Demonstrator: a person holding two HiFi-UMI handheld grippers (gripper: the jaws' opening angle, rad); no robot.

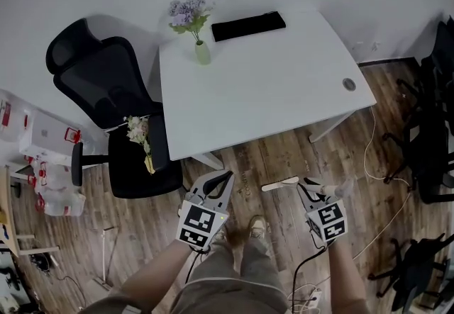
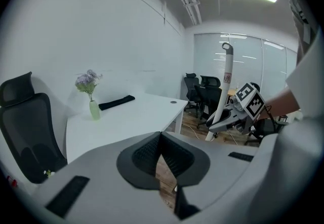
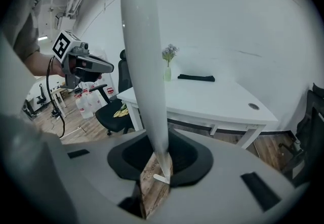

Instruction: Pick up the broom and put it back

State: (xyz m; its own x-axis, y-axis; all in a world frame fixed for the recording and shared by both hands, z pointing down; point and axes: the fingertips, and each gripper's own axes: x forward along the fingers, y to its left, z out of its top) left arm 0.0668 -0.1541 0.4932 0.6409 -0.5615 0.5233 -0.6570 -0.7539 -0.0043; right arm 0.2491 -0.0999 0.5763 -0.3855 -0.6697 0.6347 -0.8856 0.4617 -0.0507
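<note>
The right claw (image 3: 161,166) pinches the white broom handle (image 3: 144,66), so the broom stands almost upright over the wooden floor (image 1: 284,157), beside the bench (image 1: 269,86), probably for carrying. The left claw (image 2: 161,139) is pressed together and holds nothing.

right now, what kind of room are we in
Probably an office: a white rectangular desk, a black mesh swivel chair beside it, and more black office chairs further back.

Broom handle (image 3: 144,66) cut by top edge, box (image 1: 42,139) print illegible
</note>
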